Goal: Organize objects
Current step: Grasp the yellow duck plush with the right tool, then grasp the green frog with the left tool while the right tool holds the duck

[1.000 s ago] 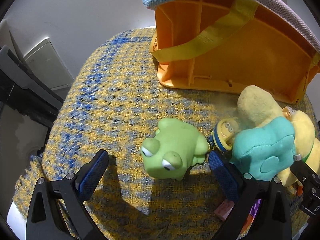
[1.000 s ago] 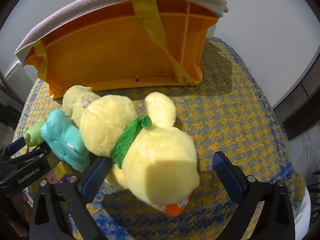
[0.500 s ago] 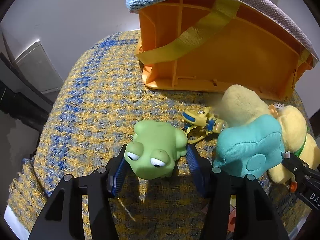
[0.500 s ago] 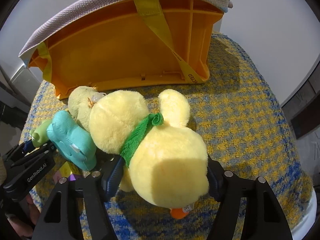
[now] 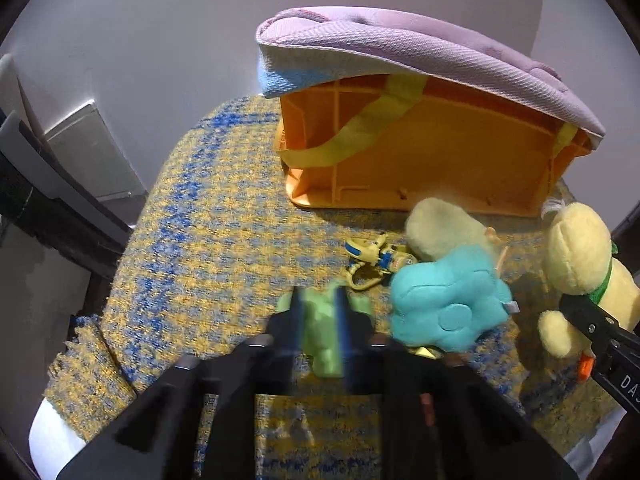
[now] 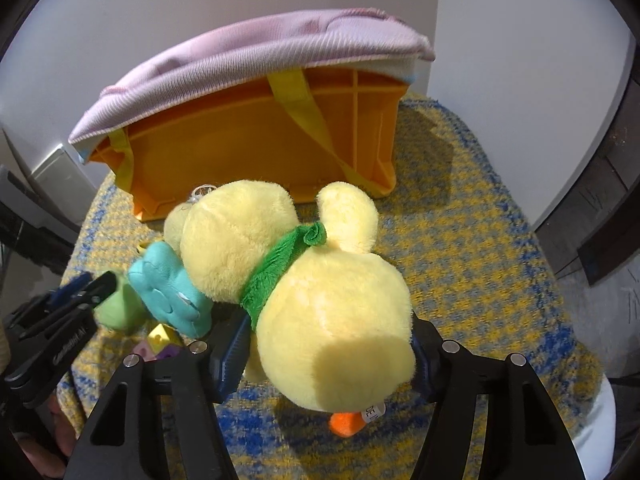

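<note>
While the left gripper (image 5: 320, 330) squeezes the green frog toy (image 5: 322, 340) and the right gripper (image 6: 326, 344), jaws just closing, clamps the yellow plush duck (image 6: 320, 300), the orange bin (image 6: 256, 140) lies at twelve o'clock of both. Its long axis runs crosswise, nearer the duck.

Left wrist camera looks steeply down past its own fingers onto the yellow-and-blue woven cloth (image 5: 208, 240), the orange crate (image 5: 420, 160) standing behind. Right wrist camera sits close over the yellow plush duck (image 6: 320, 292), facing that same crate (image 6: 248, 152) from the other side. Both views share the teal plush (image 5: 448, 304) (image 6: 168, 284), the duck (image 5: 580, 268) and the crate.
</note>
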